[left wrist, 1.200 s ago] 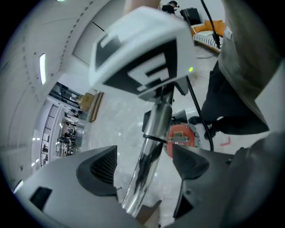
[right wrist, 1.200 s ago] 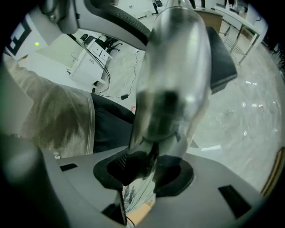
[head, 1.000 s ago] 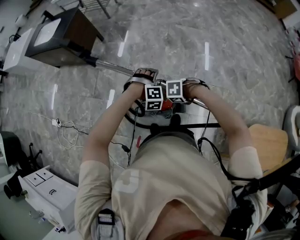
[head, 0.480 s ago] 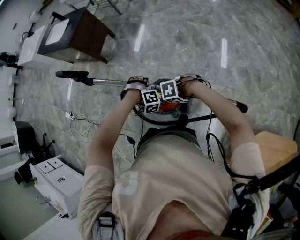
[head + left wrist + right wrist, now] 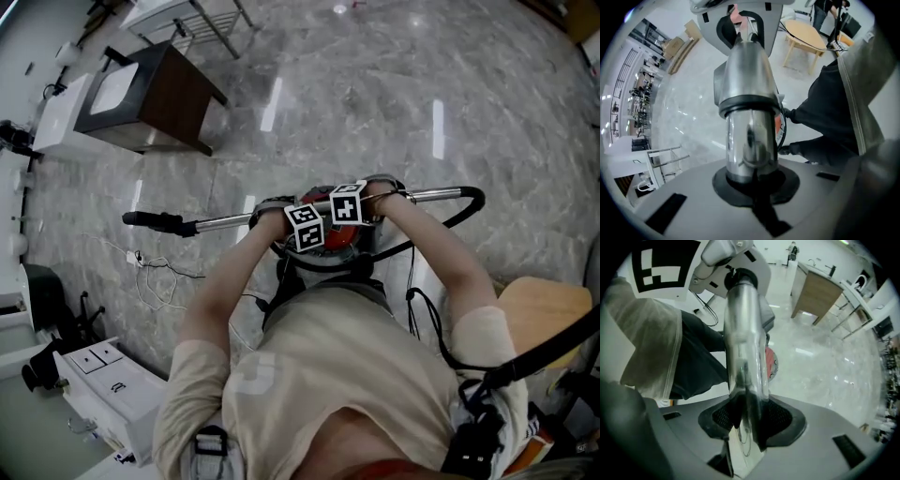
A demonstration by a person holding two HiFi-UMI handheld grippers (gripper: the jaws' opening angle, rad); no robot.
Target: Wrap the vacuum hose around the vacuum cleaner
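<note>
- Your left gripper (image 5: 754, 186): jaws have just been closing and are now clamped on the chrome wand (image 5: 749, 136), just below its black ring.
- Your right gripper (image 5: 747, 423): clenched on the same wand, further along it. That makes two grippers on one wand, their marker cubes close together.
- The wand lies roughly level across your front. Its black handle (image 5: 150, 221) sticks out to your left.
- One vacuum (image 5: 322, 257), round with a red patch on top, sits on the floor right under both grippers, against your legs.
- One black hose (image 5: 476, 200) arcs off the wand's right end and curves back toward the vacuum. How it lies around the body cannot be made out; your arms cover that part.
- One loose cable (image 5: 155, 274) is tangled on the marble floor to your left, under the handle end.
- One white drawer unit (image 5: 103, 386) stands at near left, drawers closed, contents unseen.
- One light wooden table (image 5: 542, 298) is close on your right.
- One dark cabinet (image 5: 159, 94) stands well off at far left, with a white box (image 5: 58, 117) beside it.
</note>
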